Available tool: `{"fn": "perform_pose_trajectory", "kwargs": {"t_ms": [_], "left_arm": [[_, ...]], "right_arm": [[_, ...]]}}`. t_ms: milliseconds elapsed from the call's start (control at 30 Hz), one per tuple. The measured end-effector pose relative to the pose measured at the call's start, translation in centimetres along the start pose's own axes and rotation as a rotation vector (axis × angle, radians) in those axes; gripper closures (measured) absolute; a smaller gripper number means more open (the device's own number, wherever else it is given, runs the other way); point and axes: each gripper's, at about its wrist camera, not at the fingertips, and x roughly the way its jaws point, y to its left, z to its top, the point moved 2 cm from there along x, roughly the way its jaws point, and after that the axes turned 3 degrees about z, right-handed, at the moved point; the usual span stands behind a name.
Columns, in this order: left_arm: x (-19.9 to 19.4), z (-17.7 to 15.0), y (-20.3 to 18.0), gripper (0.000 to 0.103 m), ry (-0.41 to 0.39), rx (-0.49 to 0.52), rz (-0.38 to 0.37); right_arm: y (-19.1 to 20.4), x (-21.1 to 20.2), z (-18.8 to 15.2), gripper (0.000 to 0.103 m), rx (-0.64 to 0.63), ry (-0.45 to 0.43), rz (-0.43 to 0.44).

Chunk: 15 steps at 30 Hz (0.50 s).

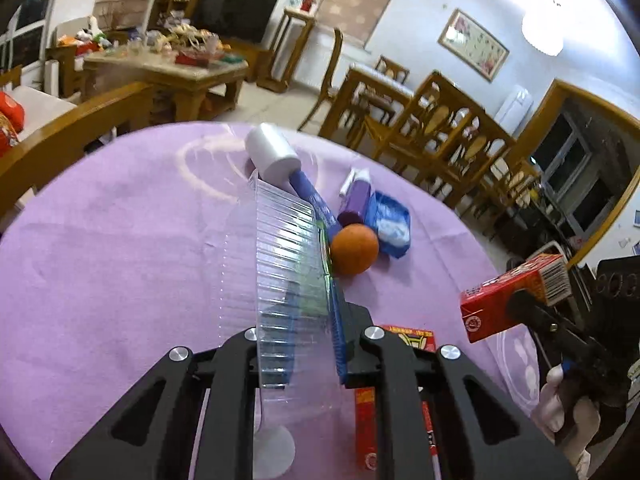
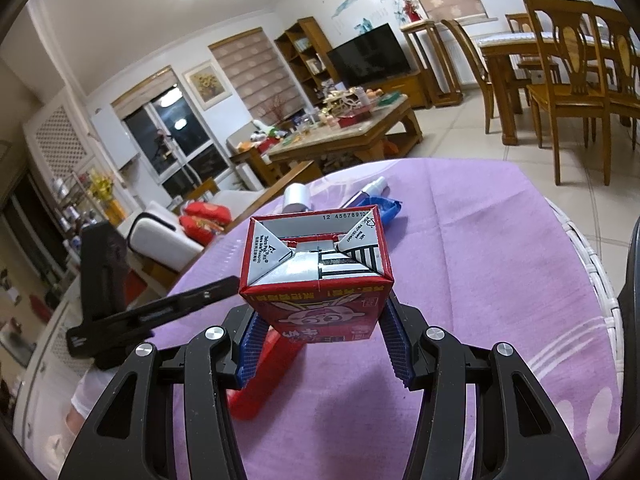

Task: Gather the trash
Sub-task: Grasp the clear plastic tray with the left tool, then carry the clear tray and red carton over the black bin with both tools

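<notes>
— What have I got in the left gripper (image 1: 298, 344)?

— From here I see its jaws clamped on the wall of a clear ribbed plastic cup (image 1: 288, 276), which stands tilted above the purple tablecloth (image 1: 120, 248).

— And my right gripper (image 2: 320, 344)?

— I have its blue pads (image 2: 394, 344) pressed on both sides of a red drink carton (image 2: 316, 276), its folded end facing the camera. In the left view that carton (image 1: 512, 300) hangs clear above the cloth, off to the right.

— What trash lies on the table?

— A second red carton (image 1: 400, 364) lies flat just under my left gripper. Further out I see an orange ball (image 1: 354, 250) touching a blue packet (image 1: 390, 226), a purple bottle (image 1: 356, 200) beside them, and a white roller with a blue handle (image 1: 272, 156) behind the cup.
</notes>
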Motion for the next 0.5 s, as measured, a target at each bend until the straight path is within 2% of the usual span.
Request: {"fn": "perform_pose_trajectory", "kwargs": {"t_ms": [133, 333, 500], "left_arm": [[-2.3, -0.2, -1.4, 0.087, -0.06, 0.02, -0.043], [-3.9, -0.4, -5.4, 0.087, -0.087, 0.084, -0.094], [-3.9, -0.9, -9.8, 0.086, -0.094, 0.147, -0.147]], "right_arm": [[0.2, -0.4, -0.2, 0.051, -0.012, -0.016, 0.0], [0.8, -2.5, -0.5, 0.051, -0.048, -0.073, -0.014], [-0.5, -5.8, -0.4, 0.051, -0.014, -0.129, -0.012]]}}
